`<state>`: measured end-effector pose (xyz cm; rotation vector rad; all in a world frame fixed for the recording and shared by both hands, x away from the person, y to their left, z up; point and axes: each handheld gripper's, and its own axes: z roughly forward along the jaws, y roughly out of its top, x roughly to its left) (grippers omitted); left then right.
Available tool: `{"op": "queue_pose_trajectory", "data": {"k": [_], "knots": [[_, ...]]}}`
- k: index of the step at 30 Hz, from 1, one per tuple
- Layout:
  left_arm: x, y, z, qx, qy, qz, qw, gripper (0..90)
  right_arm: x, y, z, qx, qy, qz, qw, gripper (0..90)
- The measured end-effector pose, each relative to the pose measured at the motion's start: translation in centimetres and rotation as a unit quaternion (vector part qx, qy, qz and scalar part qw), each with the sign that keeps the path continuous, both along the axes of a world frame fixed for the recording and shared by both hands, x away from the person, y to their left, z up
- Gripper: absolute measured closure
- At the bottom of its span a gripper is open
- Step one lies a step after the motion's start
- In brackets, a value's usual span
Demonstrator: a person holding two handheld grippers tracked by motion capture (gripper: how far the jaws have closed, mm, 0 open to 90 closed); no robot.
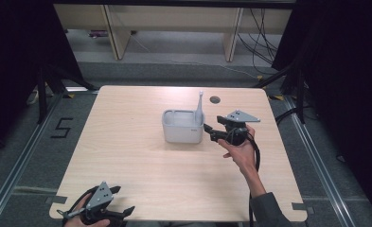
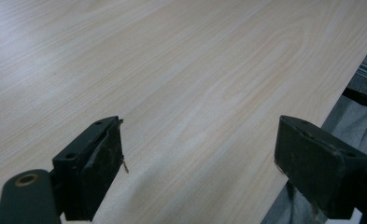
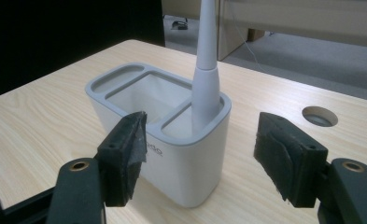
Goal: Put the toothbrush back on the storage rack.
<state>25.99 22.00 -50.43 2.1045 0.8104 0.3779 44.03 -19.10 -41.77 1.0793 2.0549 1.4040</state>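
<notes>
High view: white holder [image 1: 182, 126] sits mid-frame on the table [image 1: 127, 156], w/ a white brush [image 1: 199, 108] upright in its right compartment. Right gripper [image 1: 211, 133] just right of holder, jaws spread, nothing between. Left gripper [image 1: 119, 208] at bottom left, well apart from holder.

Left gripper view: jaws wide apart over bare tabletop, table edge at right.

Right gripper view: holder [image 3: 172, 140] centre frame, brush [image 3: 205, 88] standing in the near end slot; jaws spread to either side at the bottom; can't tell if left pad touches holder wall. Round hole [image 3: 319, 115] in the table at right.

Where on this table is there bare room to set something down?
The whole left half of the table, left of the white holder, is bare, as is the front middle. It's crowded right of the holder, where the right claw hovers near the cable hole.
</notes>
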Motion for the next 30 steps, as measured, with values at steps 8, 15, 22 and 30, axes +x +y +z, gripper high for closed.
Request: {"op": "queue_pose_trajectory", "data": {"k": [8,15,22,30], "knots": [[0.2,0.1,0.0,0.006,-0.011,-0.007,0.9999,14.7,-0.3,-0.4,0.0,-0.001,-0.005,0.004,1.0000,33.3],[0.0,-0.1,0.0,-0.012,0.000,0.003,0.9999,14.7,-1.1,-0.4,-0.1,-0.007,0.012,0.007,0.9999,32.1],[0.1,0.1,0.0,-0.001,-0.004,0.001,1.0000,14.7,-1.7,-0.3,-0.3,-0.016,0.003,0.014,0.9998,30.6],[0.1,0.1,0.0,-0.001,-0.003,0.001,1.0000,14.7,-2.8,0.0,-0.7,-0.024,0.019,0.023,0.9993,28.3]]}}
